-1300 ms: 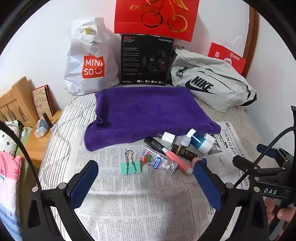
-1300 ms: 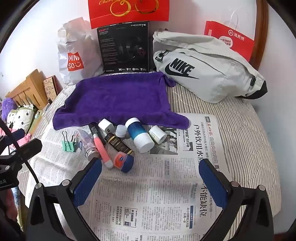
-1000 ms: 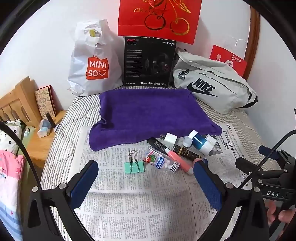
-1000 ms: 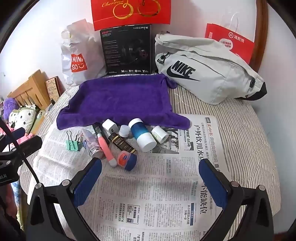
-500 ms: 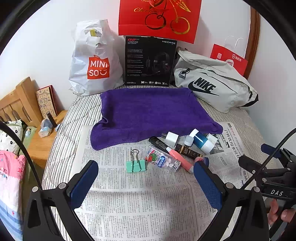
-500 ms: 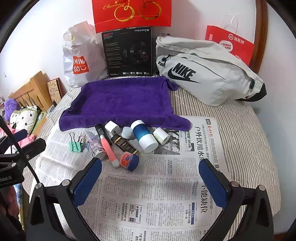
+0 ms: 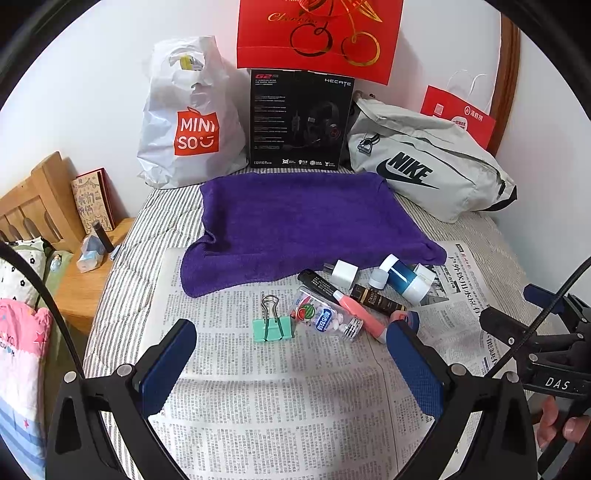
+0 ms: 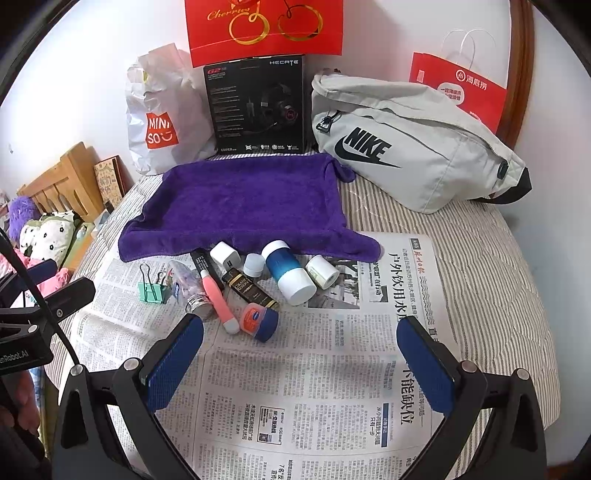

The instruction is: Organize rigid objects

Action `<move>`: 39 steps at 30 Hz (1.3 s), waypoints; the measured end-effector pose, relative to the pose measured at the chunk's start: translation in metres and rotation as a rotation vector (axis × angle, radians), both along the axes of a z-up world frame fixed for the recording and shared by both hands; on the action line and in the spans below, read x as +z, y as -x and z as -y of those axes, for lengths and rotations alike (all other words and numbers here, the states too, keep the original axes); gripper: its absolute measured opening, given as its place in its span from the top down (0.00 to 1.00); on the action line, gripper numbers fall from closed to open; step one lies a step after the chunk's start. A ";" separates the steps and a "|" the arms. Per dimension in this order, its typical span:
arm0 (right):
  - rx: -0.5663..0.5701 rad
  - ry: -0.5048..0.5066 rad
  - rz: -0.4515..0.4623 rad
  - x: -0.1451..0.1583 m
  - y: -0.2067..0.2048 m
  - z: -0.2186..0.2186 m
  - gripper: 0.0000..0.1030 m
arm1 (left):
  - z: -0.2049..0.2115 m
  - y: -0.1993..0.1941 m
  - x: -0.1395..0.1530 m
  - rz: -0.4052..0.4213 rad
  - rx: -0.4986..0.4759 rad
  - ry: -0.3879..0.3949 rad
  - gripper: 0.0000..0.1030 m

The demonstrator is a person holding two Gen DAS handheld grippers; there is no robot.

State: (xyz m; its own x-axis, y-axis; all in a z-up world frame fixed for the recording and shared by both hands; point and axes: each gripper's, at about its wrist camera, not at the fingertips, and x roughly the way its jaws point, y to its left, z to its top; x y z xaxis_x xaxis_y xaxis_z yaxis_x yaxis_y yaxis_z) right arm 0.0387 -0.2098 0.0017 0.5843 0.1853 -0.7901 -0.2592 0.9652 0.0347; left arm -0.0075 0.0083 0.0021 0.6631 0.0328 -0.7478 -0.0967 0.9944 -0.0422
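Small items lie in a cluster on the newspaper [image 7: 288, 398] just in front of a purple towel [image 7: 299, 218]: a green binder clip [image 7: 272, 328], a clear candy bottle [image 7: 325, 319], a pink tube [image 7: 356, 315], a white plug [image 7: 345, 273] and a blue and white bottle [image 7: 404, 278]. From the right wrist view I also see a blue tin [image 8: 260, 319] nearest me, the pink tube [image 8: 218, 295] and the blue and white bottle [image 8: 290, 271]. My left gripper [image 7: 291, 354] is open, short of the clip. My right gripper [image 8: 301, 350] is open, short of the tin.
A white shopping bag [image 7: 184, 122], a black box [image 7: 299, 118], a red bag [image 7: 317, 33] and a grey waist bag [image 7: 424, 170] line the wall behind the towel. A wooden bedside shelf [image 7: 92, 280] stands at the left. Striped bedding [image 8: 480, 266] extends right of the newspaper.
Both grippers have drawn back a little and tilted upward, so the cluster sits slightly lower and farther in both views. Both stay open. Nothing on the newspaper has moved.
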 end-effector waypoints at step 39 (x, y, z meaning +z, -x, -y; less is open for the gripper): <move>-0.011 -0.004 -0.006 -0.003 -0.001 0.005 0.00 | -0.002 0.001 -0.002 -0.003 -0.001 0.001 0.00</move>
